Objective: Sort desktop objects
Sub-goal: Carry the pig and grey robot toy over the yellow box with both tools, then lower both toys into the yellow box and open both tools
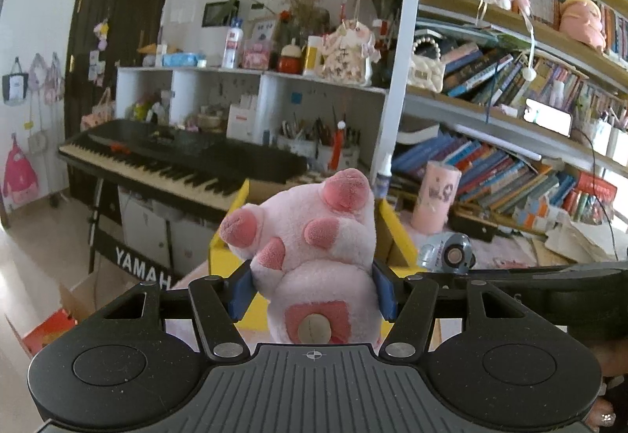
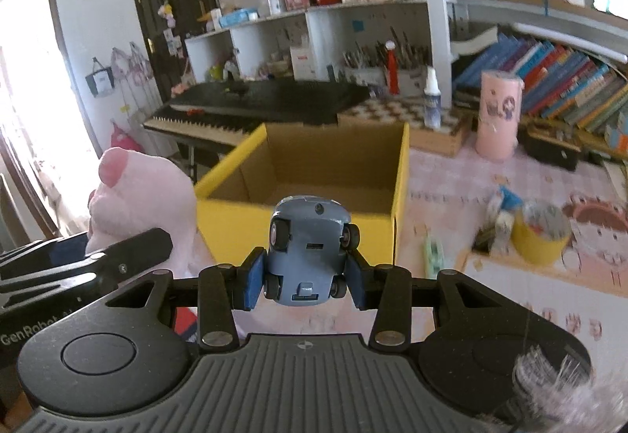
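My left gripper (image 1: 312,290) is shut on a pink plush pig (image 1: 314,244), held upside down with its feet pointing up and away. The same pig (image 2: 145,197) shows at the left of the right wrist view, beside the left gripper's black arm. My right gripper (image 2: 304,282) is shut on a blue toy car (image 2: 308,248), belly toward the camera. The toy car (image 1: 447,250) also appears to the right in the left wrist view. An open yellow cardboard box (image 2: 373,237) stands just beyond both grippers, its inside bare where I can see it.
A pink tube (image 2: 498,115) and a spray bottle (image 2: 431,99) stand behind the box. A yellow cup (image 2: 537,237) with clutter sits right on the pink desk mat (image 2: 451,193). A keyboard piano (image 2: 267,103) lies further back, with bookshelves (image 1: 510,166) at the right.
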